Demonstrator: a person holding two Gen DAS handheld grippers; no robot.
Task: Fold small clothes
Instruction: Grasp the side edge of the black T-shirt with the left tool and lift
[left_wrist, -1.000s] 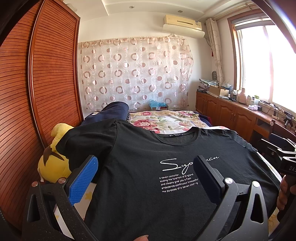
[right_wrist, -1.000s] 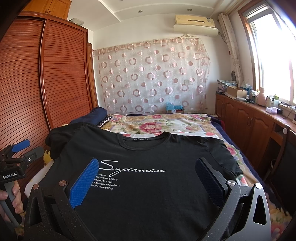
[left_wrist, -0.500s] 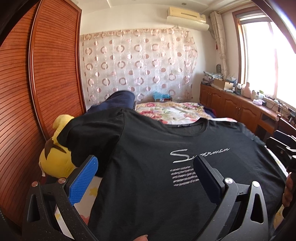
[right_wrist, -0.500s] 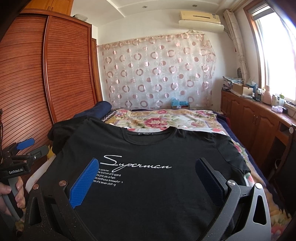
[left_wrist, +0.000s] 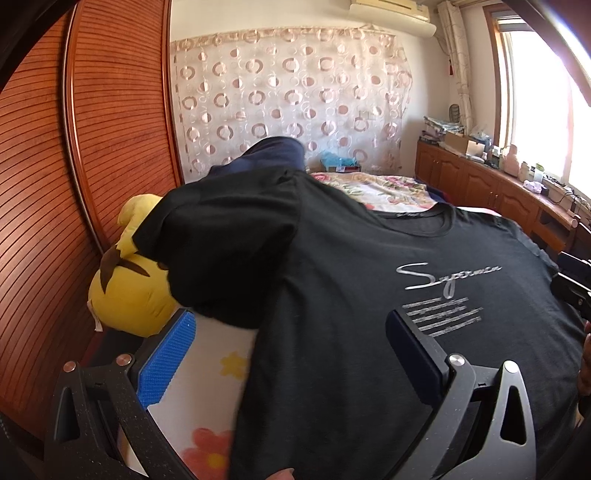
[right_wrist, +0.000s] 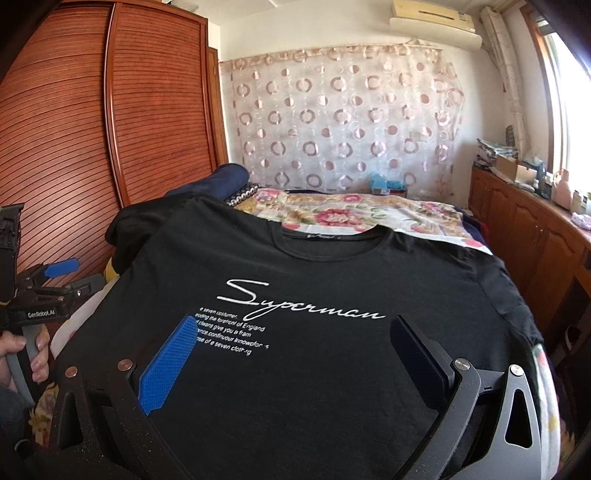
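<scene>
A black T-shirt with white "Superman" lettering lies spread face up on the bed, collar toward the far end. Its left sleeve drapes over a yellow plush toy. My left gripper stands open above the shirt's left edge, one blue pad over the bedsheet and the other over the shirt, nothing held. My right gripper stands open over the shirt's lower chest, empty. In the right wrist view the left gripper shows at the left edge, held by a hand.
A yellow plush toy lies at the bed's left side against a red-brown slatted wardrobe. A floral bedsheet covers the bed. A navy pillow sits at the far left. Wooden cabinets run under the window at the right.
The left gripper has swung left toward the shirt's left edge and sleeve, so the sheet beside the shirt now shows. The right gripper has moved slightly closer to the shirt. Both stay open.
</scene>
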